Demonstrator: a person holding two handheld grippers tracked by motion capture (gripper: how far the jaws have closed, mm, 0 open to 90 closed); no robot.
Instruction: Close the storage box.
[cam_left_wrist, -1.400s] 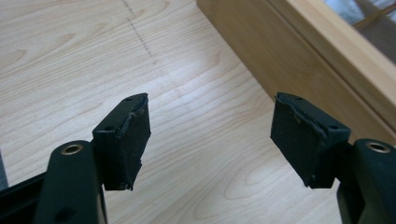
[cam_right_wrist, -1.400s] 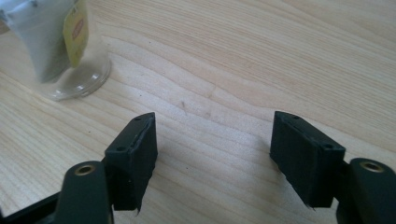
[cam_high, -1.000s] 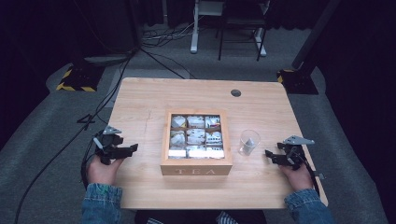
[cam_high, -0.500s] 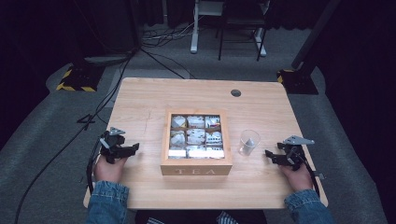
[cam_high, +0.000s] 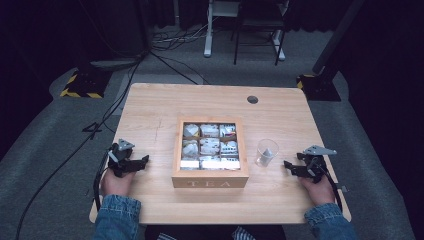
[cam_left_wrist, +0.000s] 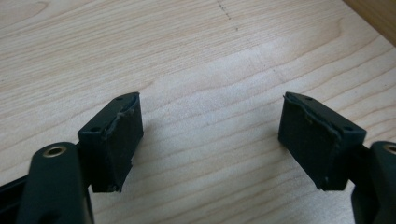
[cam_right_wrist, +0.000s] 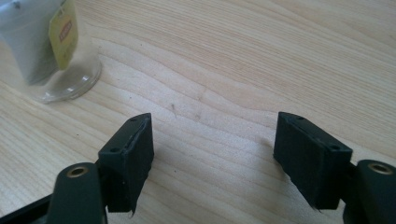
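Table (cam_high: 150, 105): light wood, with a round dark hole near the far right corner.
Tea box (cam_high: 210, 181): stands at mid-table, its front wall close to the near edge, lettered TEA; nine compartments, with packets in them.
Glass (cam_high: 266, 152): just right of the box and apart from it, upright; a tea bag with a yellow tag sits inside, seen in the right gripper view (cam_right_wrist: 44, 51).
Left gripper (cam_high: 142, 161): you hold it near the left edge, well left of the box, pointed toward it; its jaws have just been opening and now stand wide apart over bare wood (cam_left_wrist: 210, 126), nothing between them.
Right gripper (cam_high: 289, 166): you hold it near the right edge, just right of the glass and short of touching it; jaws released, spread over bare wood (cam_right_wrist: 212, 140), nothing between them.
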